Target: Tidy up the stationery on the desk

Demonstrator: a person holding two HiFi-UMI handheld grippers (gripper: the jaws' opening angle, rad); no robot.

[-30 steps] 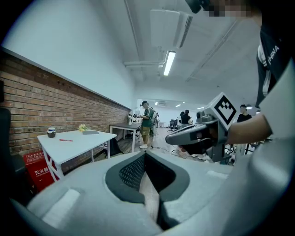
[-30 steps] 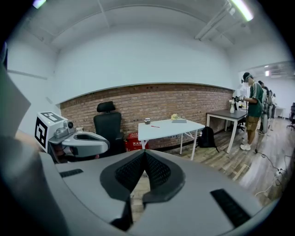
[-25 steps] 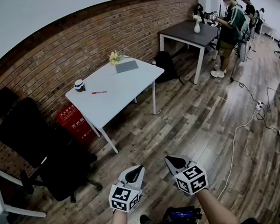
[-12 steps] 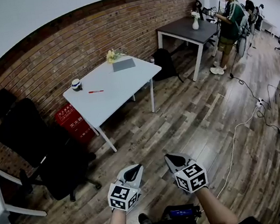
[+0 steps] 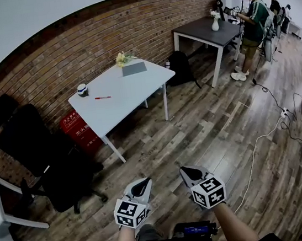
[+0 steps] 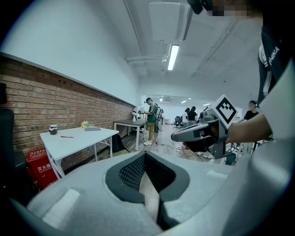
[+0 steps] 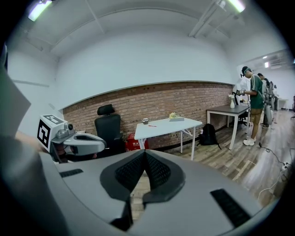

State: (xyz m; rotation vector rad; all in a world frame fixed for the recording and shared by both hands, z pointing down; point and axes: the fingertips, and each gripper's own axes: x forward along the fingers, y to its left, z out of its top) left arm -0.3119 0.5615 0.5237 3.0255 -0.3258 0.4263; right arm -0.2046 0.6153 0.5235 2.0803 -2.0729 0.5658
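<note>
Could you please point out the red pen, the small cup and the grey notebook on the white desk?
red pen (image 5: pixel 102 98), head view, middle of its barrel.
small cup (image 5: pixel 82 90), head view, its side wall.
grey notebook (image 5: pixel 134 69), head view, centre of its cover.

White desk (image 5: pixel 129 101), red pen (image 5: pixel 102 98), grey notebook (image 5: pixel 135 68), red-brown brick wall (image 5: pixel 64 57)

bench (image 5: pixel 130 92) well ahead of both jaws | pen (image 5: pixel 103 97) on it, cup (image 5: pixel 82 89) just behind (wallward) | chair (image 5: pixel 28 142) left of bench
</note>
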